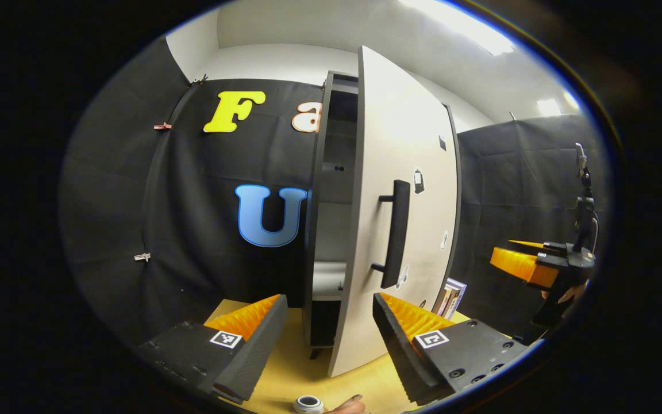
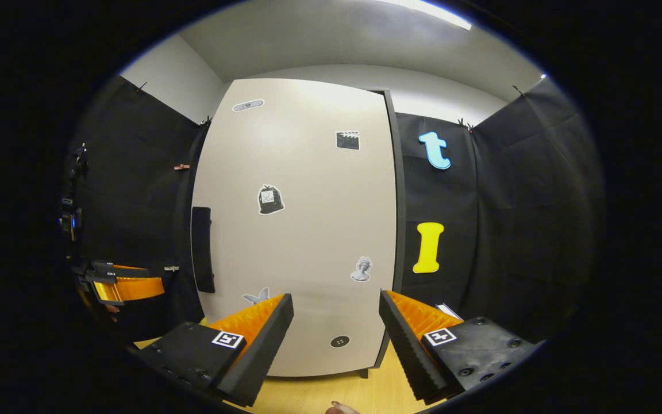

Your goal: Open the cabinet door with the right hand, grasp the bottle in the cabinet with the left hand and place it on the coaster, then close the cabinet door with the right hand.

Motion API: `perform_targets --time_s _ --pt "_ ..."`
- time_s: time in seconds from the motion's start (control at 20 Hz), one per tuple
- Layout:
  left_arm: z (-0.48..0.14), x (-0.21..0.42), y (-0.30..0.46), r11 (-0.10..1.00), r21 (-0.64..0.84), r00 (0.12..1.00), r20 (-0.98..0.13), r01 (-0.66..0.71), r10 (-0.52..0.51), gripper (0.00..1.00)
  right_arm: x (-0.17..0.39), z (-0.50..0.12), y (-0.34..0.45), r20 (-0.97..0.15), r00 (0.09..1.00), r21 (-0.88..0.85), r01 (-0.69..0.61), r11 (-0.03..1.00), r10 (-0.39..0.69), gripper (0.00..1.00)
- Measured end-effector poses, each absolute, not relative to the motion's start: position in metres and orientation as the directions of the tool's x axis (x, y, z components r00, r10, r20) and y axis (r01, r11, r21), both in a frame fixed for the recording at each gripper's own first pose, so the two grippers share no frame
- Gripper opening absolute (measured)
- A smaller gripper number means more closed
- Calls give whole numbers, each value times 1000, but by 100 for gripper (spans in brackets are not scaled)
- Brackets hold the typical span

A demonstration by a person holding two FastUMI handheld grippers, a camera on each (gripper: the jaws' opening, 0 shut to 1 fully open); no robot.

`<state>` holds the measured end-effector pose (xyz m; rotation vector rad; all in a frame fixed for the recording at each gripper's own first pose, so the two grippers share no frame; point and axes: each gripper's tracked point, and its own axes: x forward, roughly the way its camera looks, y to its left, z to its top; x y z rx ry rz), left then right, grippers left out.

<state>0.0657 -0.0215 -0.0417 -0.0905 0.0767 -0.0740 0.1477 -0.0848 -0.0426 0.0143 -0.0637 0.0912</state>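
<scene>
Beside the ajar cabinet door's (image 1: pixel 403 172) edge, both tongs gape.

Cabinet door (image 1: pixel 400 190) partly open, upright.
Pale, sticker-dotted panel with a dark vertical bar handle (image 1: pixel 395 233); cabinet (image 1: pixel 331 230) stands on the tabletop (image 1: pixel 291 368), dark interior and light shelf visible through the gap.

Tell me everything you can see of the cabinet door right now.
The cabinet door is a tall, matte, pale beige panel, seemingly laminated board, partly ajar on hinges at its right edge. A dark vertical bar handle sits near its free edge, and several stickers dot the front. Nothing touches it; both grippers hang open before it.
</scene>
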Motion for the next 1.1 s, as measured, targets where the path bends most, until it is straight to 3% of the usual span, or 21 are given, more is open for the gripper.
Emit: perform_targets --time_s 0.5,1.1 --pt "-43 70 -33 995 -50 993 -71 90 -94 94 147 -48 -98 49 998 0 -44 999 44 98" --pt "-44 74 -41 992 -60 990 -77 113 -118 94 143 -44 -98 49 997 -12 -65 998 65 97"
